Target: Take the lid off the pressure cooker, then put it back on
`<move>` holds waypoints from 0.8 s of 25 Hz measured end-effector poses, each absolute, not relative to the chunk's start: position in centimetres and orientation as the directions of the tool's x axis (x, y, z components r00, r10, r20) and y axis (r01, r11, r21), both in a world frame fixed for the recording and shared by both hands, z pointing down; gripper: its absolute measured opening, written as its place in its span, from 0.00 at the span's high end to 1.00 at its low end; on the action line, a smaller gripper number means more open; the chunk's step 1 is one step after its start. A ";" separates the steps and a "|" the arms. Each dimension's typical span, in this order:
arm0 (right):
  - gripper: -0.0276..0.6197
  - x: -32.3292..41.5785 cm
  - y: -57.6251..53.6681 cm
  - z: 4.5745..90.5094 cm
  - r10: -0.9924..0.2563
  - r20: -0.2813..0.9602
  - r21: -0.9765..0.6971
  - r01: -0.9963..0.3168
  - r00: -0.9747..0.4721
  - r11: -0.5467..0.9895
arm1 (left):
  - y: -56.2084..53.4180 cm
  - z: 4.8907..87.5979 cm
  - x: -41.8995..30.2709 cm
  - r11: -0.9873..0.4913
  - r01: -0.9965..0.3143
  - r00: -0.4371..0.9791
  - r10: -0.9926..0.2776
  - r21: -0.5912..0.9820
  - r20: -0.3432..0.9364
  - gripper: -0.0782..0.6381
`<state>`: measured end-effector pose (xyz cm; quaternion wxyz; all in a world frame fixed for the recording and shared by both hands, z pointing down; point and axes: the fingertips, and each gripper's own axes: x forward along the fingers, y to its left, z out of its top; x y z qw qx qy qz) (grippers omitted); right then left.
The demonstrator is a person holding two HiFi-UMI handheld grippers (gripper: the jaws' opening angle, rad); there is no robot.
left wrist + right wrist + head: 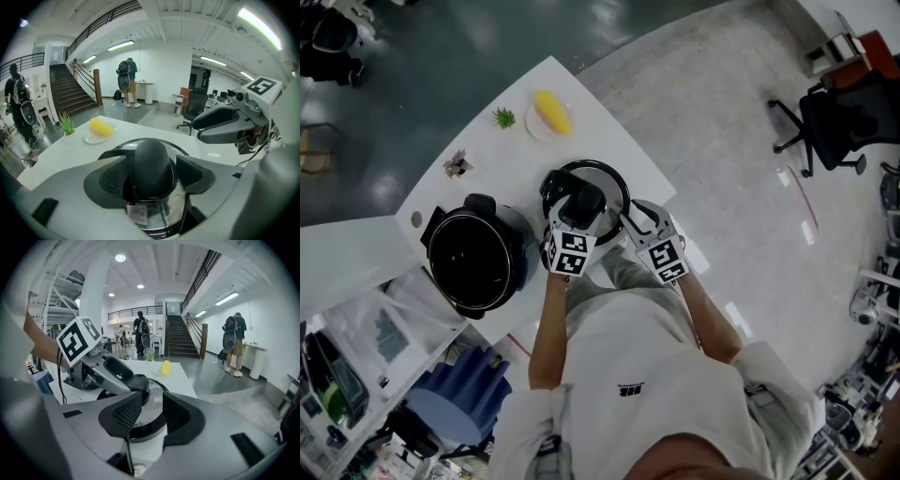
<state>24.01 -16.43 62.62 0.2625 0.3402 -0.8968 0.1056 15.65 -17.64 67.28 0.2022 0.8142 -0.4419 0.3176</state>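
Clasping lid knob [151, 159] — left tool [153, 172].

Bright ceiling lights [260, 24], floor [741, 159] glare; fisheye edges darken, perhaps blurred.

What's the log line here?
shiny round lid: off black pressure cooker, on white table | left gripper: on its black knob | right gripper: open

Head view: left gripper [577, 214] covers most of the knob [591, 197] and the near rim of the lid [614, 183]. Right gripper [636, 221] tips overlap that rim, contact unreadable. Left gripper view: label [137, 214] print too small to read, lid's near edge hidden behind the gripper body. Small item [457, 165] near the table [609, 122] edge: can't identify.
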 end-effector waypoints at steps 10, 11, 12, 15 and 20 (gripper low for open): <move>0.77 23.3 -16.7 63.1 -0.532 0.553 -0.019 -0.649 -0.641 0.761 | -18.5 69.4 15.9 -0.534 -0.843 0.405 -0.550 0.066 0.730 0.41; 0.77 23.3 -16.7 63.1 -0.532 0.554 -0.019 -0.648 -0.641 0.761 | -18.6 69.5 16.0 -0.535 -0.842 0.408 -0.546 0.070 0.732 0.41; 0.77 23.3 -16.8 63.1 -0.533 0.553 -0.019 -0.649 -0.640 0.760 | -18.6 69.7 16.1 -0.536 -0.841 0.411 -0.541 0.076 0.734 0.41; 0.77 23.2 -16.9 63.0 -0.538 0.550 -0.020 -0.654 -0.639 0.756 | -18.6 70.0 16.2 -0.544 -0.835 0.416 -0.533 0.078 0.736 0.42; 0.77 23.2 -17.0 62.9 -0.546 0.552 -0.019 -0.665 -0.630 0.747 | -18.6 70.0 16.5 -0.554 -0.828 0.419 -0.514 0.083 0.749 0.48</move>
